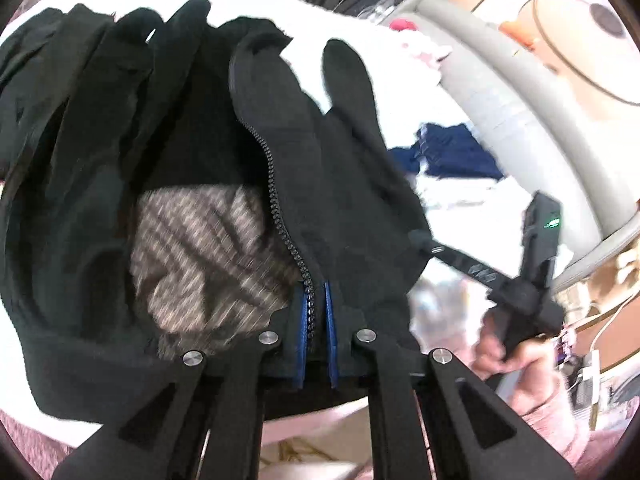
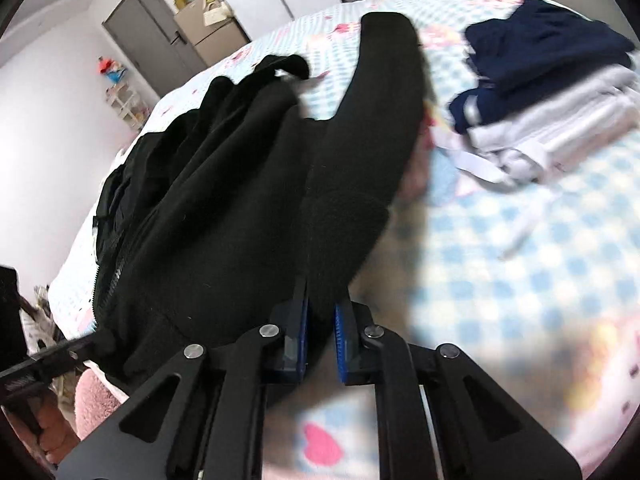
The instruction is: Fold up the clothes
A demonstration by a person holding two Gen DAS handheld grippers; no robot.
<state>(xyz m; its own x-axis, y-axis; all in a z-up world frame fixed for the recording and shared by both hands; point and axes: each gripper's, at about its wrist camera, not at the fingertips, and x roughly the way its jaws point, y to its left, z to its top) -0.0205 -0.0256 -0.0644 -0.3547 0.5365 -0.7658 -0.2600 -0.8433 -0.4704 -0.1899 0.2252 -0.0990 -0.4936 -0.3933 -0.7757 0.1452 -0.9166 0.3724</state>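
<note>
A black zip-up jacket [image 1: 340,160] is lifted off the bed and hangs open, its zipper [image 1: 276,200] and grey striped lining [image 1: 208,256] showing. My left gripper [image 1: 319,316] is shut on the jacket's front edge beside the zipper. In the right wrist view the same jacket [image 2: 224,200] drapes away to the left, one sleeve [image 2: 384,80] reaching up the bed. My right gripper [image 2: 321,320] is shut on a thick fold of its black cloth. The right gripper [image 1: 424,240] also shows in the left wrist view, held by a hand [image 1: 516,360] at the jacket's right edge.
The bed [image 2: 500,260] has a blue checked sheet with pink hearts. A pile of folded navy and grey clothes [image 2: 540,92] lies on it at the right. A grey bed frame [image 1: 500,92] curves behind. A door [image 2: 148,32] and cabinet [image 2: 212,36] stand far off.
</note>
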